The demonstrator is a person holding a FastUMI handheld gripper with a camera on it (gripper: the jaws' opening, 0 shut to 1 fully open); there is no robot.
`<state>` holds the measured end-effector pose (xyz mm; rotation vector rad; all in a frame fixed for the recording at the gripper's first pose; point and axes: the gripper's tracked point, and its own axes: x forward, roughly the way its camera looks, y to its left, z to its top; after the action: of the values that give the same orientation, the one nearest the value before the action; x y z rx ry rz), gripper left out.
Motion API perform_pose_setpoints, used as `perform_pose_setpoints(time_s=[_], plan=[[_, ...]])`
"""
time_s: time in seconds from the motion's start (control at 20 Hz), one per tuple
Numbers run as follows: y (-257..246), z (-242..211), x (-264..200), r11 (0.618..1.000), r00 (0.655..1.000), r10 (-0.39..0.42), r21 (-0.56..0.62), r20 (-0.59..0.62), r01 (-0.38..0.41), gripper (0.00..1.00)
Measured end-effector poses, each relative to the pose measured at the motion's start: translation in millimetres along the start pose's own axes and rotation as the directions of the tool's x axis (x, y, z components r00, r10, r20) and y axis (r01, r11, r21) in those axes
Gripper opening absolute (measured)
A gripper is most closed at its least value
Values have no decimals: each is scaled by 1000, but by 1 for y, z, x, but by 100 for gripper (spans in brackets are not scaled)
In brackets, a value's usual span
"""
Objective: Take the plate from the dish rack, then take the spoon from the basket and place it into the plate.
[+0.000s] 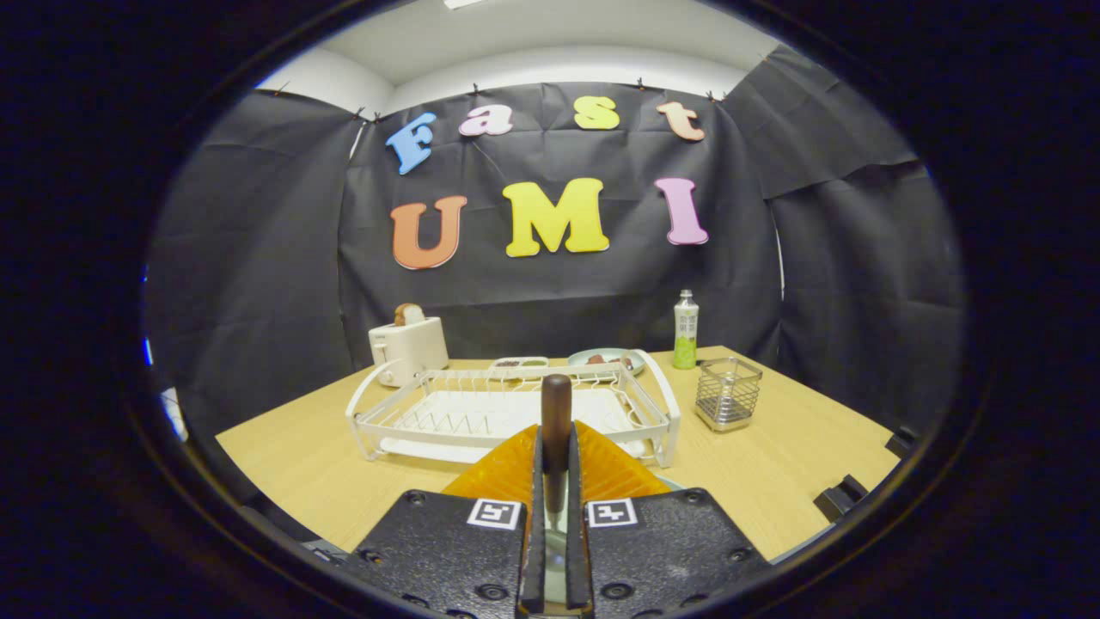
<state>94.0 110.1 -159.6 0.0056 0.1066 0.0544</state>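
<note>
**Spoon clamped, rack just ahead**

I have the gripper (555, 481) closed tight on the spoon (555, 413): both fingers press its sides, and its dark, smooth, rounded wooden handle stands upright above the fingertips. The metal lower part runs down the narrow slit between the fingers, where I can barely make it out.

Just beyond the fingers lies one white wire dish rack (507, 413), a low rectangular tray with thin ribs and looped handles at both ends. A thin pale rim that could be the plate (799, 550) peeks out below the gripper body; I cannot tell for sure.

To the right of the rack stands one basket (727, 394), a square cup of fine metal mesh. Behind it is one slim bottle (685, 330) with a green label. Left of the rack sits one boxy cream toaster (409, 344) with a brown slice poking up. Behind the rack are two shallow dishes (606, 357) with food.

Everything rests on a smooth, light wood-grain table (309, 464). Creased black cloth walls close the booth under a white ceiling.
</note>
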Motion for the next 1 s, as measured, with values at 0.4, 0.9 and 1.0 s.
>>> perform_pose_setpoints(time_s=[0.4, 0.9, 1.0], plan=[[-35, 5, -20, 997, 997, -73, 8, 31, 73, 22], [-67, 63, -34, 990, 986, -138, 27, 94, 136, 86], [-64, 70, -35, 992, 989, -121, 31, 84, 119, 94]])
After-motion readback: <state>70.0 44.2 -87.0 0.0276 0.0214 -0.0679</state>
